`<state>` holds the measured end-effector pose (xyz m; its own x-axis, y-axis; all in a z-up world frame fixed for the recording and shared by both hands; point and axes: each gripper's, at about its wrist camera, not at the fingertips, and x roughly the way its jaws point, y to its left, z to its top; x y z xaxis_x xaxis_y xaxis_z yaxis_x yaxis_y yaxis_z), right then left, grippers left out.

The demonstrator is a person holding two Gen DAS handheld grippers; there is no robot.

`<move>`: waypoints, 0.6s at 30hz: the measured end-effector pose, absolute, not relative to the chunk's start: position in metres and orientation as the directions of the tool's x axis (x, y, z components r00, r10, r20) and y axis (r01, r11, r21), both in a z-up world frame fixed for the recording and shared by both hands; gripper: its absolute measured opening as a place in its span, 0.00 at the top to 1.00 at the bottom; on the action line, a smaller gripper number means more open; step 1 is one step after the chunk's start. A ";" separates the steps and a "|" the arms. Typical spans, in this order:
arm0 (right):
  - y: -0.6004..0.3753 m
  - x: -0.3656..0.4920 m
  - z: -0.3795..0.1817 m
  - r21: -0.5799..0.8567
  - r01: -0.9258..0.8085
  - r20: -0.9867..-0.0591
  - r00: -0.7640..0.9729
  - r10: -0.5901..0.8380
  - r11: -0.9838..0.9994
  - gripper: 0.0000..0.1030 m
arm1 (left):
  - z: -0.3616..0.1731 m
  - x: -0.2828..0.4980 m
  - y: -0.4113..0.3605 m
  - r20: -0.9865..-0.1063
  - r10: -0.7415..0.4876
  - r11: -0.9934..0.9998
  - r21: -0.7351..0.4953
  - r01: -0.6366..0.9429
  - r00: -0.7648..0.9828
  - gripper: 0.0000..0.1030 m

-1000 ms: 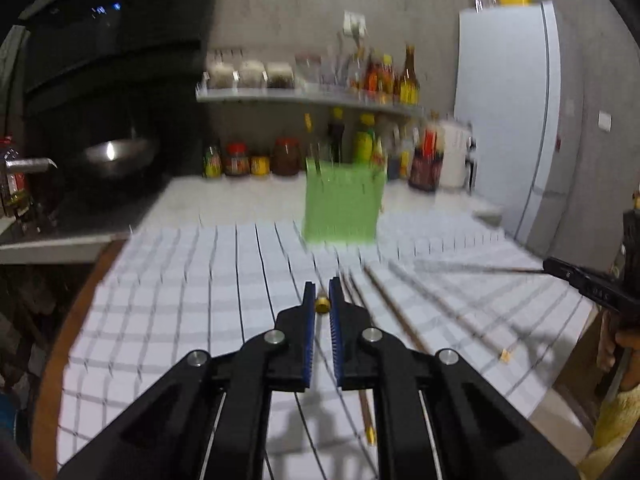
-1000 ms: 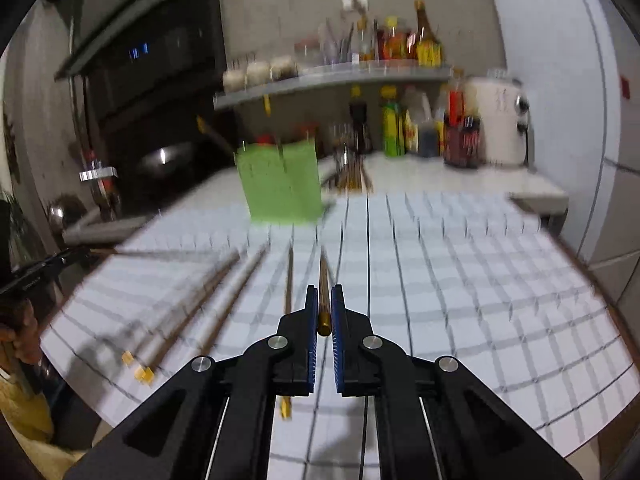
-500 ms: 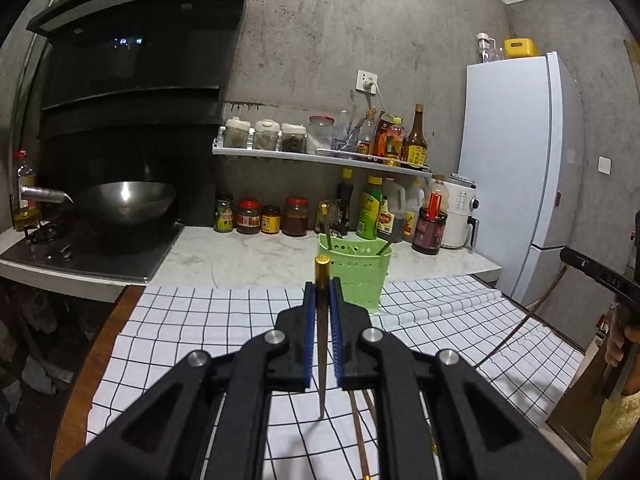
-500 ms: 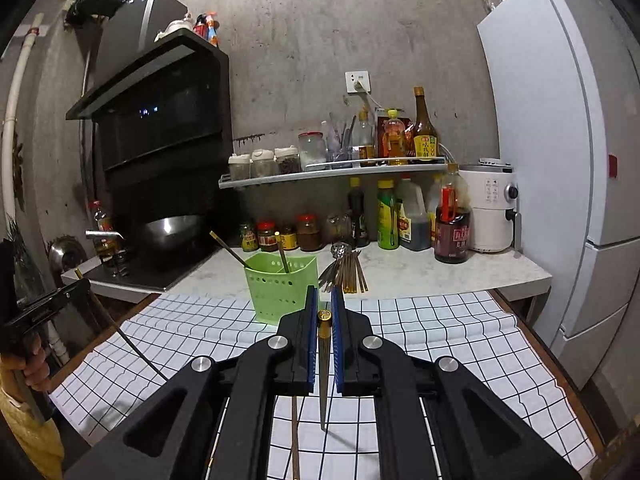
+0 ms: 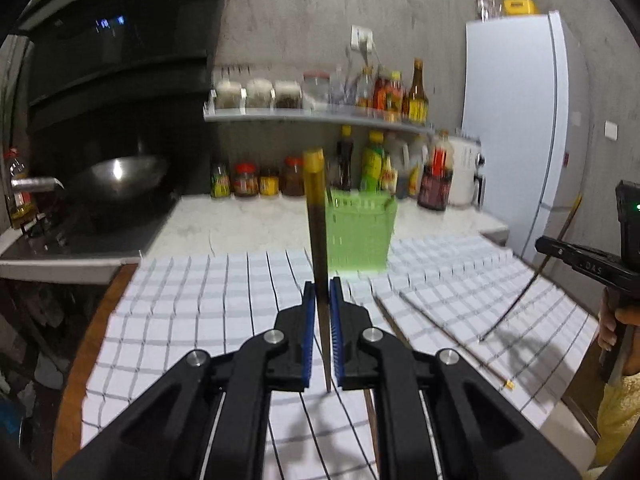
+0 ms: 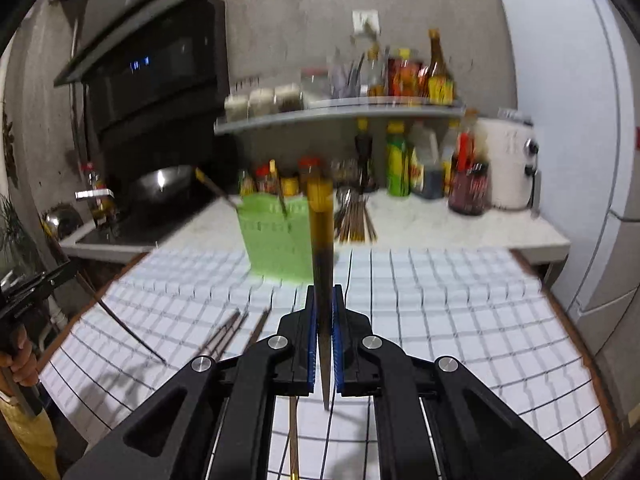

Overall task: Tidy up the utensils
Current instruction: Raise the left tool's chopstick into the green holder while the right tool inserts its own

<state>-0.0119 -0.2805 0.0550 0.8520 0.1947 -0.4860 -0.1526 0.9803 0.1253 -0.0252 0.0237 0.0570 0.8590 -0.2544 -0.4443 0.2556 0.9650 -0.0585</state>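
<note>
chopsticks were up in both grippers. left gripper [image 5: 322, 312] was clamped on a chopstick [image 5: 316, 216], held upright, gold cap on top, thin tip poking out below the pads. right gripper [image 6: 325, 312] was clenched on its own chopstick [image 6: 321, 224] the same way. green basket [image 6: 276, 240] sat at the far edge of the checked cloth [image 6: 440, 312], already with a couple of sticks leaning in it. more chopsticks [image 6: 228, 332] lay loose on the cloth, apart from the basket. my read: these looked light, stiff, glossy and tapered, so likely slippery, prone to pivot or slide in the pads. both grips sat on the lower, thinner half; nearer the thick capped end would probably hold better. frames were motion-blurred, so finer contact couldn't be told.
</note>
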 end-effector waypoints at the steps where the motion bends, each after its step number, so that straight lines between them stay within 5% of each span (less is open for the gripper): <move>1: -0.278 -0.012 0.054 0.122 -0.153 -0.488 0.851 0.194 0.981 0.93 | 0.053 -0.024 0.023 -0.457 -0.250 0.966 -0.054 0.254 0.853 0.93; 10: -0.275 -0.014 0.057 0.095 -0.162 -0.482 0.856 0.188 0.982 0.94 | 0.054 -0.023 0.028 -0.485 -0.248 0.967 -0.070 0.245 0.839 0.94; 18: -0.277 0.021 0.084 0.067 -0.167 -0.434 0.883 0.179 0.984 0.94 | 0.103 0.000 0.015 -0.398 -0.275 0.958 -0.034 0.286 0.875 0.94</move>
